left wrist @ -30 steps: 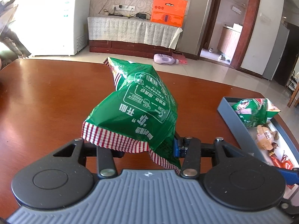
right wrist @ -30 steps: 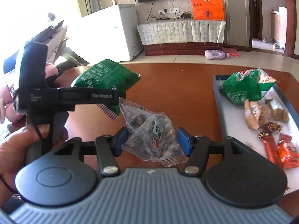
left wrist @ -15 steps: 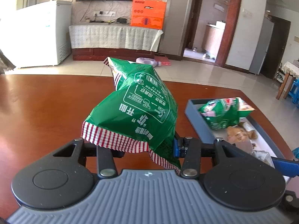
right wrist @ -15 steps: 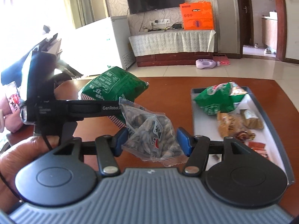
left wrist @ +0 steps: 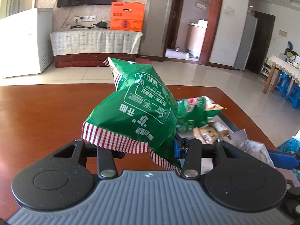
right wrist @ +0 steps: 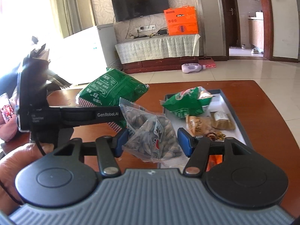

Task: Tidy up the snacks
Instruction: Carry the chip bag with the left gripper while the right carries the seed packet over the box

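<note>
My left gripper (left wrist: 148, 150) is clamped on a green bag (left wrist: 138, 110) by its red-striped seam; the bag puffs up and forward, held clear above the table (left wrist: 46, 112). In the right view that same gripper (right wrist: 120, 119) reaches in from the left, with a hand (right wrist: 13, 170) on its handle at the lower left.

My right gripper (right wrist: 152, 140) is closed on a clear seed packet (right wrist: 151, 133), its blue fingers (right wrist: 122, 140) pressing both sides; the packet hangs above the table, just at the tray's near left corner.

To the right, the tray (right wrist: 234, 112) sits near the table's right edge. A second green bag (right wrist: 187, 101) lies at the tray's far end. Nearer along it are a tan packet (right wrist: 198, 127) and a brown packet (right wrist: 223, 121) side by side, then small wrapped sweets (right wrist: 215, 136), and an orange wrapper (right wrist: 215, 160) mostly hidden behind my right finger.
</note>
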Action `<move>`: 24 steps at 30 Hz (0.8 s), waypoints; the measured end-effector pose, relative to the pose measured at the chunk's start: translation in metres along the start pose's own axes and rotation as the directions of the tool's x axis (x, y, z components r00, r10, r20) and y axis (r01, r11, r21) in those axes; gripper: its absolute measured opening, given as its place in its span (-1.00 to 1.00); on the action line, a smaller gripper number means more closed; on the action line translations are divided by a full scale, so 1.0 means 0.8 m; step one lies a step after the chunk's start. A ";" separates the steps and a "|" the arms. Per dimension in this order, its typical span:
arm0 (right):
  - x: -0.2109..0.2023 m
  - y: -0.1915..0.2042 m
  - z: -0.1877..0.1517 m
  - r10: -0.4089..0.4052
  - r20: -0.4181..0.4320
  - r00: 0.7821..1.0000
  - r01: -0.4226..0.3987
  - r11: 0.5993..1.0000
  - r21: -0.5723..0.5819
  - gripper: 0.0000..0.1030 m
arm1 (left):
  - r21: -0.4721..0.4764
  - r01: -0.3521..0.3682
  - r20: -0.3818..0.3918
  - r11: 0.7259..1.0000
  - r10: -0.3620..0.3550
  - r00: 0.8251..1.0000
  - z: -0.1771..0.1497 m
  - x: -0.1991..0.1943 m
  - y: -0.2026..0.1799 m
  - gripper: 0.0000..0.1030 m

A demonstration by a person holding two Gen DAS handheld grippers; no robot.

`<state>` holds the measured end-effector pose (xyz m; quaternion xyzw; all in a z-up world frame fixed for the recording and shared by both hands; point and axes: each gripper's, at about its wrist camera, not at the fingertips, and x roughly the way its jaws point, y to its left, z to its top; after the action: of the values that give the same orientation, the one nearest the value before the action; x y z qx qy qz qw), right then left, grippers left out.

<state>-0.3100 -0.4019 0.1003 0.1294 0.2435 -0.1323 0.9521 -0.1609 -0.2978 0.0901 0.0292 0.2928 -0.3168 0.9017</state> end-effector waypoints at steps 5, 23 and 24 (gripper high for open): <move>-0.009 -0.024 -0.003 -0.035 0.000 0.999 0.035 0.999 0.022 0.18 | 0.011 0.038 -0.001 0.999 -0.038 0.999 0.000 0.011 -0.027 -0.02; -0.020 -0.060 -0.013 -0.089 -0.013 0.996 0.090 0.995 0.052 0.17 | 0.085 0.139 -0.014 0.987 -0.138 0.990 -0.008 0.036 -0.087 -0.01; -0.022 -0.061 -0.014 -0.092 -0.015 0.996 0.092 0.994 0.054 0.17 | 0.090 0.141 -0.014 0.986 -0.140 0.990 -0.008 0.037 -0.088 -0.01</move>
<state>-0.3449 -0.4406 0.0908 0.1448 0.2514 -0.1818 0.9396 -0.1870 -0.3692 0.0779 0.0503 0.2829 -0.3925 0.8737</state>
